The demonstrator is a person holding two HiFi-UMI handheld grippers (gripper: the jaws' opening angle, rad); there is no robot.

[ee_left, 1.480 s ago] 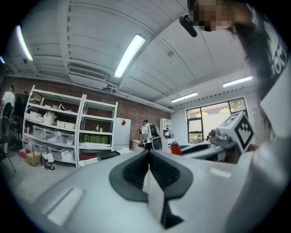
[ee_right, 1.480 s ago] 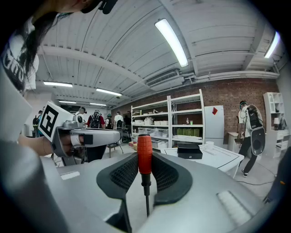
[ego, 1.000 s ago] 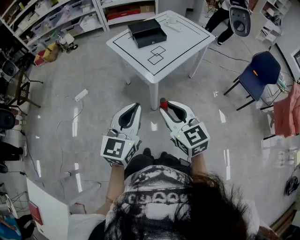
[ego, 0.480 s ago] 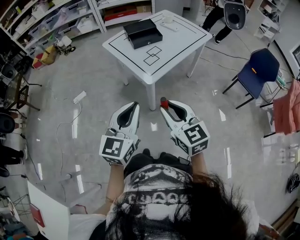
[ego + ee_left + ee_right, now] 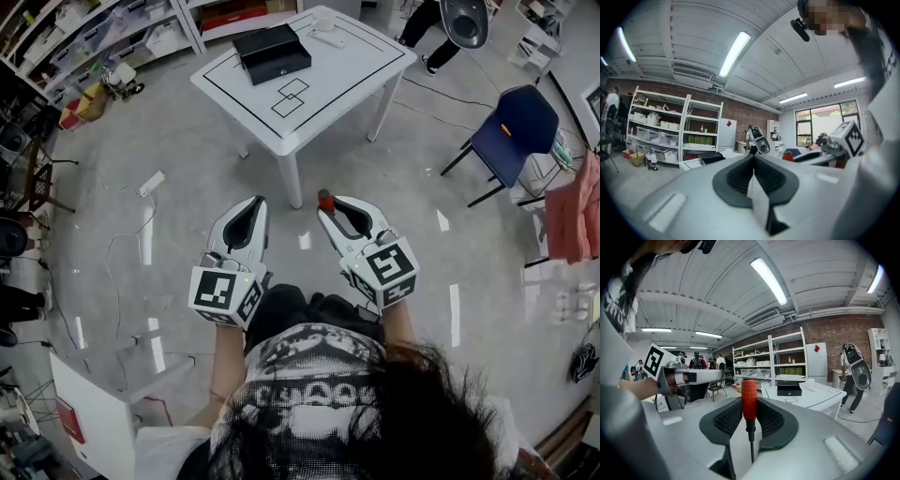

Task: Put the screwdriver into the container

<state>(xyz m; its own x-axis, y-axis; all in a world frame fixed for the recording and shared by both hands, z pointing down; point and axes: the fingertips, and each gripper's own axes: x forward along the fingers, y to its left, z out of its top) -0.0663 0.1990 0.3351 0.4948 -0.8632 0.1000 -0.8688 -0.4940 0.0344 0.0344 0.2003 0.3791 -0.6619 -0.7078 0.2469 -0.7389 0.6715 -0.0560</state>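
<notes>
1. Two grippers held low over the floor, on the near side of the white desk and well apart from it: left gripper and right gripper side by side, tips toward the desk's near corner, marker cubes at the ends nearest the person.
2. Left gripper: jaws together, pads meeting at the tips in the left gripper view, nothing between them.
3. Right gripper: clamped on the screwdriver, with the red handle between the ribbed black pads, its rounded top poking past the tips, and the thin dark shaft running back toward the camera.
4. Screwdriver off the desk altogether, well short of its near leg; visible from the head view only as a red end at the front of the right gripper.
5. Container: black, shallow and rectangular, resting on the far-left part of the desk, just beyond two small squares outlined in black on the desk top; open or closed not clear from any view.
6. Beyond the desk, white shelving loaded with bins; to the right of the desk, a blue chair; to the left of the desk, a white power strip lying on the floor.
</notes>
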